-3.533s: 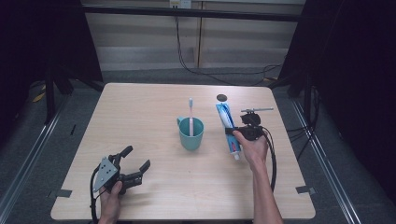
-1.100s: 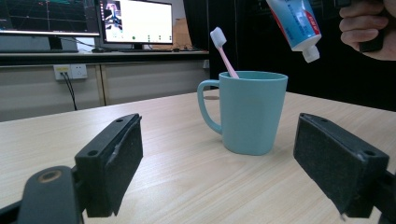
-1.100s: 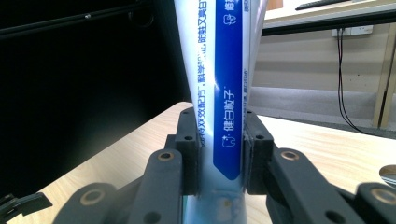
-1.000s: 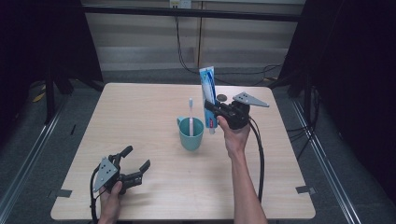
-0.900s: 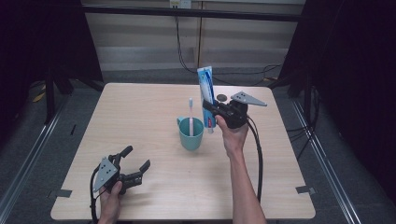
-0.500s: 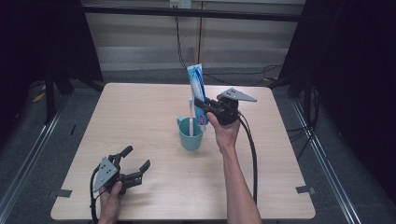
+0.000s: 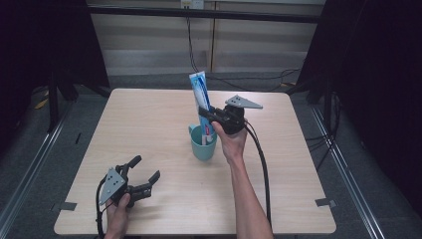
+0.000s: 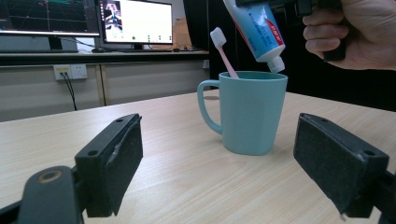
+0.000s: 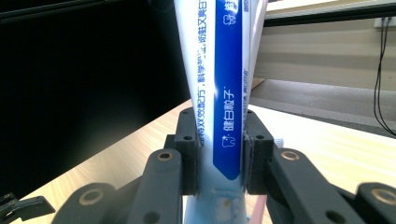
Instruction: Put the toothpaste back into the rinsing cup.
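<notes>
Right gripper [image 7: 205,112] sits at frame centre in the high view, clamped on the toothpaste tube [image 7: 200,97]; in the right gripper view both pads press flat on the tube's [image 9: 219,88] sides, nothing else between them. Tube stands near upright, slightly tilted, cap end down, crimped end toward the top of the frame. In the left gripper view the white cap [image 8: 277,65] sits just at the rim of the teal mug [image 8: 244,112], upper right of frame; can't tell from that angle if it's past the rim or touching it. Mug [image 7: 204,143] is mid-table, just below the right gripper in the high view, handle toward frame left. In the way: a toothbrush [image 8: 223,51] already stands in the mug, pink handle, white head leaning to frame left, just beside the cap, small gap visible between them. Left gripper [image 7: 143,175] rests at lower left of the high view on the table [image 7: 149,119], jaws spread wide with nothing between them, well apart from the mug; its view looks straight at the mug between both pads. Small dark round object [image 7: 236,100] on the table near the right gripper's grey plate, too small to identify. Monitors [image 8: 135,23] beyond the table at upper left in the left gripper view.
</notes>
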The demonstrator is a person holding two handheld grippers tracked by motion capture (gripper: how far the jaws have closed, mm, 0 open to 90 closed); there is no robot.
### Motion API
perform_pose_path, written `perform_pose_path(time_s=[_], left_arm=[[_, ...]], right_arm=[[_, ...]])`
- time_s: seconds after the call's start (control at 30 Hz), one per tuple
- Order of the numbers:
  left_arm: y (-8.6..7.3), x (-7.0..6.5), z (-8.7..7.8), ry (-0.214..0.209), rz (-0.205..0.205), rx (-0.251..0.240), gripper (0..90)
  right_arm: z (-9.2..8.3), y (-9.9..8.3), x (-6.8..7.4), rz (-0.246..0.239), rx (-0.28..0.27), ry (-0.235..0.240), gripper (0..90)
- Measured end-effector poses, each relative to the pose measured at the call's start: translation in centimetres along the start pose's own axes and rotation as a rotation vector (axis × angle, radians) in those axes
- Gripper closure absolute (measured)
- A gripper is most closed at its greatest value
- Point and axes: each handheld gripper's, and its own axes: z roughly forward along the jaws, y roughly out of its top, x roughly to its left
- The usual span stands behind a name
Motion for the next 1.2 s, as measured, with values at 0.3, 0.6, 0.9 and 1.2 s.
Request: perform_pose_path(time_s=[0.3, 0.6, 0.9, 1.2], left_arm=[[0.0, 0.0, 0.0, 0.0, 0.0, -0.003, 15.8], [0.0, 0.0, 0.0, 0.0, -0.002, -0.006, 15.8], [0.0, 0.0, 0.0, -0.002, -0.003, -0.006, 15.8], [0.0, 0.0, 0.0, -0.003, 0.0, -0.002, 15.8]], right_arm=[[1.1, -0.7, 0.5, -0.01, 0.025, 0.01, 72.7], [1.7, -1.7, 0.8, -0.012, 0.051, 0.021, 72.5], [2.2, -3.1, 0.8, -0.008, 0.062, 0.033, 72.4], [1.7, -4.2, 0.3, 0.001, 0.073, 0.025, 72.0]])
